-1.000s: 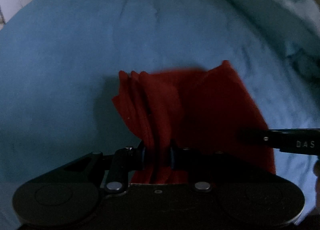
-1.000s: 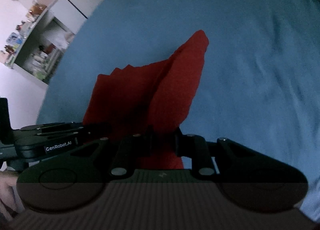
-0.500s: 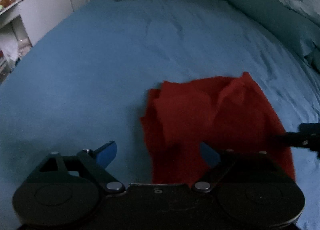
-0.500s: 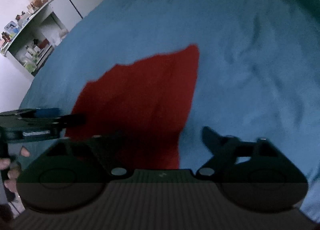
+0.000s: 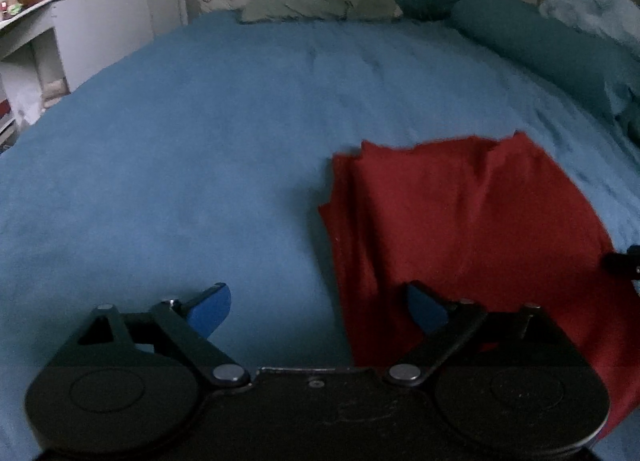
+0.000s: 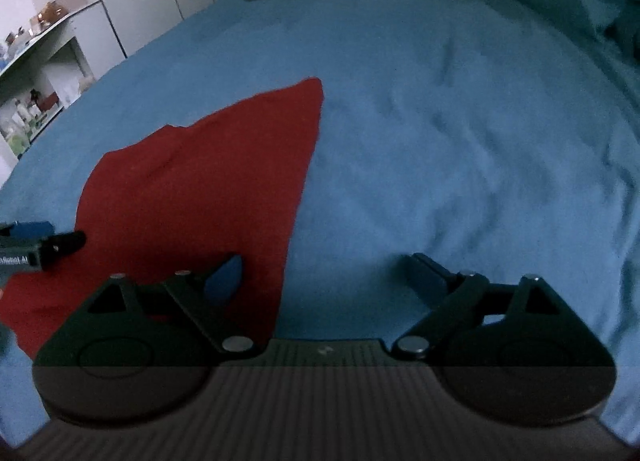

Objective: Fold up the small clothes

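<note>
A fold looks just laid down, with the small red cloth garment [image 5: 460,229] lying loose on the blue bed sheet [image 5: 180,133] and neither tool holding it. The left gripper [image 5: 318,305] has its jaws spread wide and released, its right blue-padded finger over the garment's near left edge; the right gripper [image 6: 326,273] is likewise wide open and empty, its left finger over the garment's near right edge. In the right wrist view the garment [image 6: 208,189] runs lengthwise from near to far, tapering to a pointed corner at the far right, its right edge straight and its far left edge stepped in uneven layers. The left wrist view shows lengthwise creases and stacked edges on the left side. The next move probably calls for regripping two near corners, or smoothing the bunched layers, before another fold across the long axis.
</note>
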The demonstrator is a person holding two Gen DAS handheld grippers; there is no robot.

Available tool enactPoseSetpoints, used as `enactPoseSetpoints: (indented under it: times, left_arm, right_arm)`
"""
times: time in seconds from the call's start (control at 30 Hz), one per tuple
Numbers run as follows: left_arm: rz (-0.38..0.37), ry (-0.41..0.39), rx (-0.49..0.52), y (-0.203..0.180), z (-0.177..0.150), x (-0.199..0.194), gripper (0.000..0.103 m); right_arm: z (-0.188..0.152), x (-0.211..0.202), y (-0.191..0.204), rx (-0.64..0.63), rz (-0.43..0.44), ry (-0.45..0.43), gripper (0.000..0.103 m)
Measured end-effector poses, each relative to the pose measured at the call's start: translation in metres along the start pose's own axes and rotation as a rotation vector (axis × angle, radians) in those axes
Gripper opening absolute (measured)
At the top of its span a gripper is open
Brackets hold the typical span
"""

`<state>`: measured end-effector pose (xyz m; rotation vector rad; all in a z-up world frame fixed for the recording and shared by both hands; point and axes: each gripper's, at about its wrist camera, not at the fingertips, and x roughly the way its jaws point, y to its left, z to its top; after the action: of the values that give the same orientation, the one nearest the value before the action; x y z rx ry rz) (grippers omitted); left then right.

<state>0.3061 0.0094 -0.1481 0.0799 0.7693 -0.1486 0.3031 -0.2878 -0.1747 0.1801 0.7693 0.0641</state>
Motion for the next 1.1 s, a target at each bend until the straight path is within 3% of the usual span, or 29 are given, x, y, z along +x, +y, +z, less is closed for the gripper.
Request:
enactPoseSetpoints:
  times: [0.1,0.23,0.33,0.4,0.6,0.83,1.1]
  left_arm:
    - [0.047,-0.052,0.015,-0.001,0.008,-0.038,0.09]
    - [0.031,-0.102,-0.001,-0.003,0.022,-0.116,0.092]
    - [0.025,-0.146,0.018,-0.011,0.028,-0.179,0.102]
    - [0.019,-0.191,-0.003,-0.015,0.024,-0.22,0.103]
    - [0.057,-0.204,-0.032,-0.033,-0.007,-0.303,0.103]
    - [0.09,-0.202,0.014,-0.045,-0.056,-0.34,0.103]
    - [0.11,-0.166,0.049,-0.045,-0.094,-0.34,0.103]
  right_arm:
    - [0.005,-0.034,0.006,0.011,0.004,-0.066,0.103]
    - [0.019,-0.113,0.026,0.019,0.009,-0.144,0.103]
    - [0.022,-0.174,0.043,0.025,-0.013,-0.172,0.103]
    - [0.02,-0.212,0.055,0.023,-0.055,-0.2,0.103]
    - [-0.007,-0.302,0.093,0.014,-0.127,-0.208,0.103]
    - [-0.058,-0.356,0.124,-0.035,-0.183,-0.154,0.103]
    - [-0.104,-0.36,0.142,-0.057,-0.232,-0.087,0.103]
